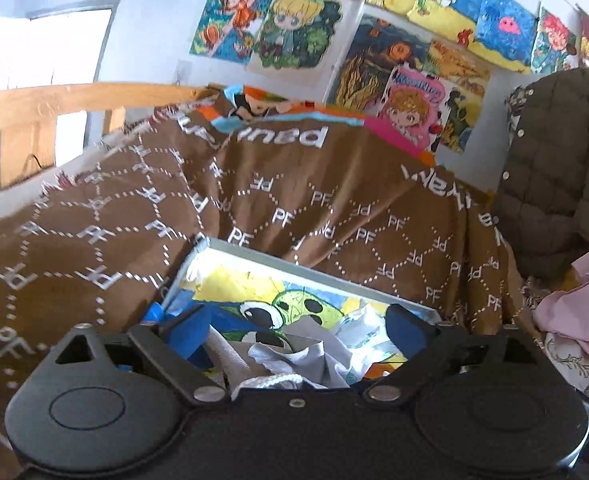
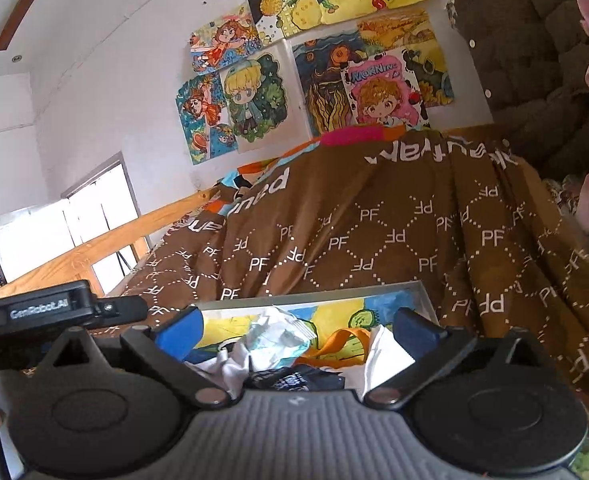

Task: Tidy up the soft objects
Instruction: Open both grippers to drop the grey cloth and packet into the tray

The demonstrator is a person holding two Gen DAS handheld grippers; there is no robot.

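Note:
A grey-rimmed box [image 1: 254,254] with a colourful drawing inside lies on a brown "PF" blanket [image 1: 114,216] and holds a pile of soft items: grey and white cloth [image 1: 294,354] and crumpled pale blue wrapping [image 1: 360,330]. My left gripper [image 1: 294,330] is open, its blue fingers on either side of the pile, holding nothing. In the right wrist view the same box [image 2: 310,298] holds a pale blue wrapper [image 2: 278,338], an orange strap [image 2: 342,344], white cloth [image 2: 382,356] and a dark item [image 2: 294,380]. My right gripper [image 2: 298,332] is open above them.
A wooden bed rail [image 1: 54,100] runs at the left. Drawings [image 1: 294,32] cover the wall behind. A quilted olive jacket [image 1: 554,160] and pink cloth [image 1: 586,292] lie at the right. The left gripper body [image 2: 46,308] shows at the left of the right wrist view.

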